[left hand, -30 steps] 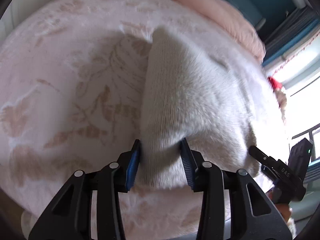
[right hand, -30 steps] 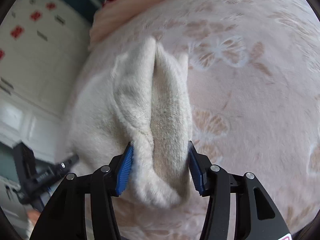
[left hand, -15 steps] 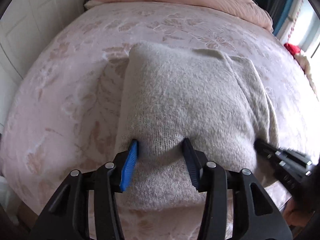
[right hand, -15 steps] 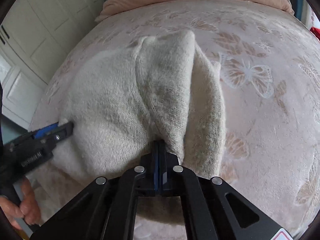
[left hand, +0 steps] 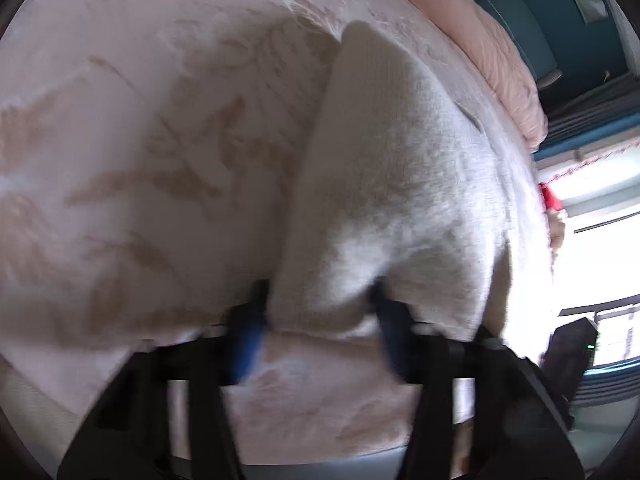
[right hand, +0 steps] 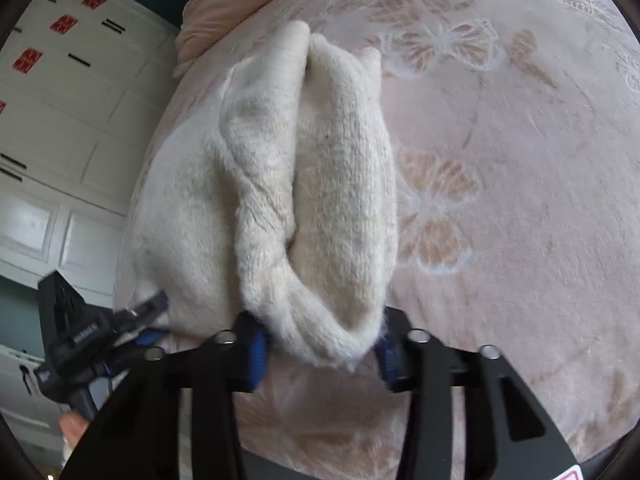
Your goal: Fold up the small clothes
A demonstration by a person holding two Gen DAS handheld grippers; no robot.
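Across the pink floral bedspread (right hand: 520, 160), near its front edge, lies the cream knitted garment (right hand: 280, 168), already doubled over into a thick bundle, and both claws sit at its nearest hem. My reading is that the step in hand is carrying or laying down a fold, and doing it well calls for the two hands to travel together at one height, so the hem stays straight and the layers land squarely on each other; the fabric should be set flat on the bed before either hand lets go. The left claw (left hand: 320, 312) has a bunched fold of the knit between its blue pads, which appear to press on it from both sides; its jaws have just been closing, and the left wrist view is blurred, so the grip is likely but not crisp. The right claw (right hand: 320, 344) straddles the rolled end of the bundle, the pads touching the fleece on either side; its jaws have just been opening from fully pressed together, with the fabric between them. The garment looks soft and fuzzy, thick and springy, with a deep crease down its length between two padded rolls. Fine ribbing shows along one flank, and loose fibres fringe the hem.
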